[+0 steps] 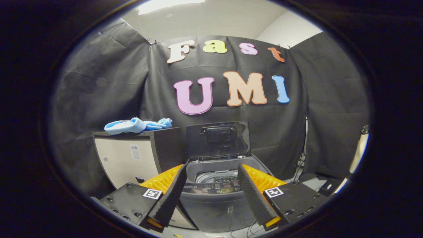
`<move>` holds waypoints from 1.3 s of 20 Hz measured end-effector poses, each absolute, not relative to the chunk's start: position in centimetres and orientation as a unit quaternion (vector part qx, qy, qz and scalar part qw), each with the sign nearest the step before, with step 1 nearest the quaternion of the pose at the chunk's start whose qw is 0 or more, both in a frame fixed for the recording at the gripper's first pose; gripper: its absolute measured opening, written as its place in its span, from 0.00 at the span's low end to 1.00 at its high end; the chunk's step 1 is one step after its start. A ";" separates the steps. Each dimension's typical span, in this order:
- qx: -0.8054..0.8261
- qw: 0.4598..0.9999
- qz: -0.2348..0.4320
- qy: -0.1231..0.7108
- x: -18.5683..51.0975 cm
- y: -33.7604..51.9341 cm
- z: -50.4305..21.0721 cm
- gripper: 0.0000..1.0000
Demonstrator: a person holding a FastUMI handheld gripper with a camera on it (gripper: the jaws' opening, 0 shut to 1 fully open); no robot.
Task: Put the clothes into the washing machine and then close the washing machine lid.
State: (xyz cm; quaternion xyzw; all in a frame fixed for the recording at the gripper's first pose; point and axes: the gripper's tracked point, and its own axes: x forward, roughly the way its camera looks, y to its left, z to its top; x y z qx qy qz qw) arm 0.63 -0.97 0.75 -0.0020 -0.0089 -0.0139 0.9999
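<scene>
The gripper (211, 180) has its two black, ridged fingers (168, 198) spread wide apart, holding nothing. In the gap between them, just beyond the tips, stands the washing machine (216, 201), a small grey top-loader. Its drum opening (216, 177) shows as a pale ring with metal inside, and no garment can be seen in it. The washing machine lid (218, 138) stands upright behind the opening, hinged at the back, fully raised.

To the left of the machine and touching or just beside it is a taller cabinet (132, 158) with a pale front and dark top. On that top lie the clothes (137, 125), a small heap of light blue and white fabric, well apart from the fingers and higher than they point.

Judging from this, the first step is not yet begun: the clothes lie ungrasped. The next move would call for raising the fingers and swinging them left to the cabinet top, then pinching the fabric before carrying it over the open drum.
</scene>
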 end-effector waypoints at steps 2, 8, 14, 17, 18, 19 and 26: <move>-0.003 1.000 -0.015 -0.011 0.7 -1.0 0.9 0.97; -0.008 1.000 -0.017 -0.015 1.9 -1.1 1.0 0.97; 0.014 1.000 -0.022 -0.015 4.1 -1.8 1.5 0.97; 0.010 0.999 -0.026 -0.021 4.8 -2.1 1.9 0.97; 0.005 0.999 -0.026 -0.020 5.2 -2.1 1.9 0.97; 0.001 0.999 -0.026 -0.020 5.7 -2.2 2.0 0.97; 0.018 1.000 -0.018 0.000 10.5 -1.2 2.7 0.97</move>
